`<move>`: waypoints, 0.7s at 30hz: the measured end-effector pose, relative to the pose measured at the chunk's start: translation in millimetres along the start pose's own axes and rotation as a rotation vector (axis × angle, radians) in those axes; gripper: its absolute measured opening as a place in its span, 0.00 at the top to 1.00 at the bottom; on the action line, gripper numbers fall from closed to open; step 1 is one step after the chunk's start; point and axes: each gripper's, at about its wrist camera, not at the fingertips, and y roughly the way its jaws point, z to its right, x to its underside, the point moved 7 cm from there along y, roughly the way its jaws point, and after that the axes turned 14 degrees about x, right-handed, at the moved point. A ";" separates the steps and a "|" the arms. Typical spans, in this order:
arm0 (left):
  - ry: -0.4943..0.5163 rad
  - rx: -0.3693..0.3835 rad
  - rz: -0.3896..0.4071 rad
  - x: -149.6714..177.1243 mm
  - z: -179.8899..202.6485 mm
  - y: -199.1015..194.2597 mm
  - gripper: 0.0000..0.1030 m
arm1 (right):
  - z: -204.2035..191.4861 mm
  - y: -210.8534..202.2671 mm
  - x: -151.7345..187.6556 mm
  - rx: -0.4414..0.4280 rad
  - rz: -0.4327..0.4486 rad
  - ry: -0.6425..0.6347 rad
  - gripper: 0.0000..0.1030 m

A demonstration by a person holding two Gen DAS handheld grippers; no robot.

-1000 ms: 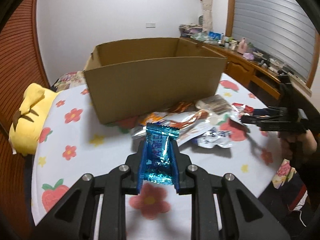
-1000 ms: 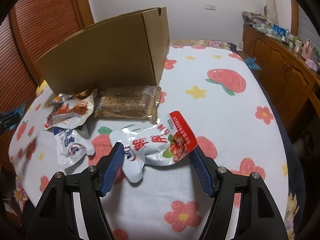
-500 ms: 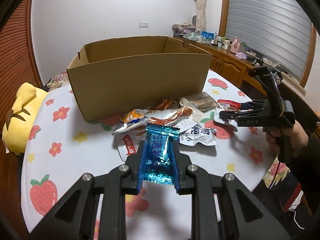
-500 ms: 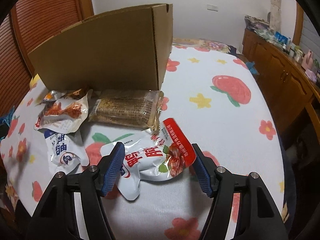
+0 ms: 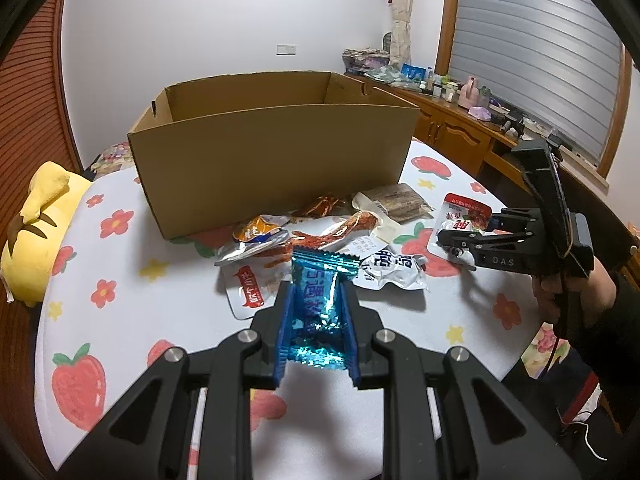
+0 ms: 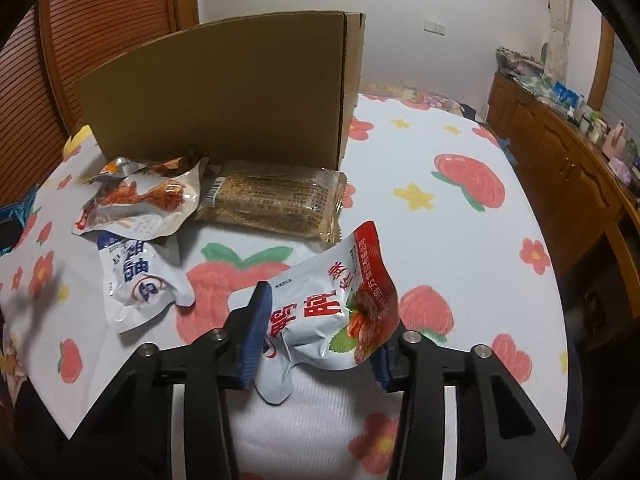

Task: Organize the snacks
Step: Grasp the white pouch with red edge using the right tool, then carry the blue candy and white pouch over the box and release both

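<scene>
Left wrist view: left gripper (image 5: 316, 322) at bottom centre, clamped on a blue foil snack packet (image 5: 320, 304) standing upright btwn the blue pads, raised above the surface (image 5: 160, 308), which has a white cloth w/ strawberry and flower print. Cardboard box (image 5: 272, 168), open top, sits mid-frame behind a loose pile of snack packets (image 5: 320, 240) lying just in front of its near wall. Right gripper (image 5: 460, 236) comes in from the right edge, closed on a white-and-red pouch (image 5: 464, 220). Yellow plush toy (image 5: 36, 220) at the left edge.

Right wrist view: right gripper (image 6: 320, 332) at bottom centre, clamped on the white-and-red pouch (image 6: 332, 312), pouch crumpled and tilted, lifted off the surface (image 6: 460, 248). Cardboard box (image 6: 224, 100) in upper left of frame. Brown cracker pack (image 6: 276, 200) lies flat just in front of the box; white-and-blue pouch (image 6: 140, 280) and a chicken-leg pouch (image 6: 140, 204) to the left of it, the latter overlapping the former.
</scene>
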 end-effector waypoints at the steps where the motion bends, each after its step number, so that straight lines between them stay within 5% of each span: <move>1: 0.000 0.002 0.000 0.2 0.4 0.2 0.80 | 0.6 -3.3 -1.3 -0.003 0.012 0.008 0.67; 9: 0.003 0.006 0.016 -2.0 3.3 -0.3 0.80 | -2.1 -25.6 -6.9 -0.042 0.056 0.006 0.83; 21: 0.009 0.008 0.037 -9.4 7.1 -5.5 0.80 | -15.0 -42.1 -4.6 -0.052 0.083 -0.028 0.87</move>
